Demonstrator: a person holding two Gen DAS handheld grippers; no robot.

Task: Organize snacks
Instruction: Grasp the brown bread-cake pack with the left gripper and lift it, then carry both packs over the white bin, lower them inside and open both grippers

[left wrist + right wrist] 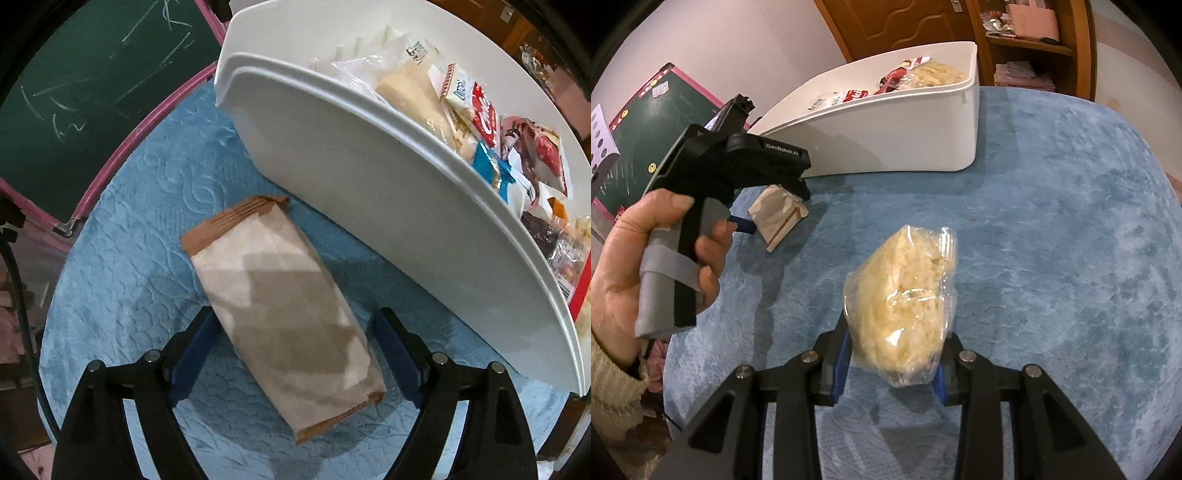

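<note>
Left wrist view: the left gripper (291, 354) hangs spread wide over a brown paper packet (284, 314), which lies loose between its fingers on the blue cloth (147, 258), just beside a white bin (369, 192) of snacks.

Right wrist view: the right gripper (892, 358) clamps a clear bag of crackers (905, 306) above the cloth; the bin stands well ahead, and a hand (639, 258) to its left holds the other gripper.

White lettering "GenRobot.AI" stands on the black body of the handheld left gripper (768, 157), seen from the right wrist. A red snack packet (484, 118) in the white plastic bin (369, 192) bears large white script, only partly legible. Chalk marks on the green chalkboard (92, 85) are unreadable scribbles.
</note>
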